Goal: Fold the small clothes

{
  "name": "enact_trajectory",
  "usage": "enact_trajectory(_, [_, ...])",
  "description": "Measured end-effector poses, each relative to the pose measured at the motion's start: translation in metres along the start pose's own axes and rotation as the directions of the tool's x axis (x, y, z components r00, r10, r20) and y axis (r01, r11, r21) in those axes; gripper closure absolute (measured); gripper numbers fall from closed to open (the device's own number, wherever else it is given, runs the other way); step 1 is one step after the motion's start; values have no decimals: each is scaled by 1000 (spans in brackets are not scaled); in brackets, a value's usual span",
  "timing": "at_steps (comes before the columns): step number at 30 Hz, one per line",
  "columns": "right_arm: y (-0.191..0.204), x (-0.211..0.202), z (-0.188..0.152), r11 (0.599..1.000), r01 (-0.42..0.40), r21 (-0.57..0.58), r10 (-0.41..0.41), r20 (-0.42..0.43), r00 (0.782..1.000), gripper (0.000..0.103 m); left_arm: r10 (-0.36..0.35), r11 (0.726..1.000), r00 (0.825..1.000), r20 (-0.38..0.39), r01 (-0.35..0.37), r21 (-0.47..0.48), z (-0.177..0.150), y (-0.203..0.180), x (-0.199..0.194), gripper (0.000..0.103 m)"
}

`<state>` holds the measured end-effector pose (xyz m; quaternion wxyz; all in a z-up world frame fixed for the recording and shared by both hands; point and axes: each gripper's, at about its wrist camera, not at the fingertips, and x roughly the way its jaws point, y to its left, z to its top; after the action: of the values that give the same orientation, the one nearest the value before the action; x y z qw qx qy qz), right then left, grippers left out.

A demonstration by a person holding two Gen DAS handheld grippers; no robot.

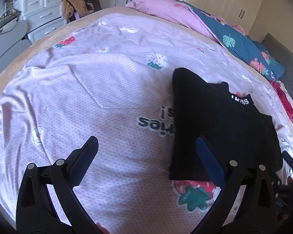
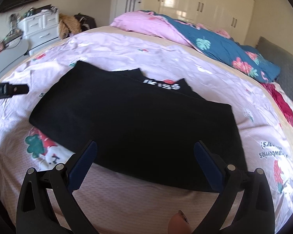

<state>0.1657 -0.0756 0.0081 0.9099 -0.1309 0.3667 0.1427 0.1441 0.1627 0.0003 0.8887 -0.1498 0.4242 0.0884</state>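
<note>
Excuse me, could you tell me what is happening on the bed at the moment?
A person is folding small clothes with a handheld gripper in each hand. A black garment lies flat, already folded into a rough rectangle, on the lilac strawberry-print bed sheet. The left gripper and the right gripper both have their jaws wide open and hold nothing; the right one hovers over the garment's near edge.

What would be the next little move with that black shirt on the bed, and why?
Probably lower the right gripper onto the near edge of the black shirt and pinch it. Its fingers stand open right above that edge, holding nothing, and the shirt lies flat, only partly folded. The left gripper is open too, off to the side.
</note>
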Motion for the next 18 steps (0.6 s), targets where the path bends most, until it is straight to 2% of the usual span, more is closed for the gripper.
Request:
enact_trajectory(8, [40,5,1,994,-40,-102,41,5,999,4,28,1000,1000,10,-28,-2,7,10,2,9])
enact_trajectory(18, [73,11,1,983,-69,-171,70,-3,998,4,62,997,998,7,-62,43,16,-3,14,9])
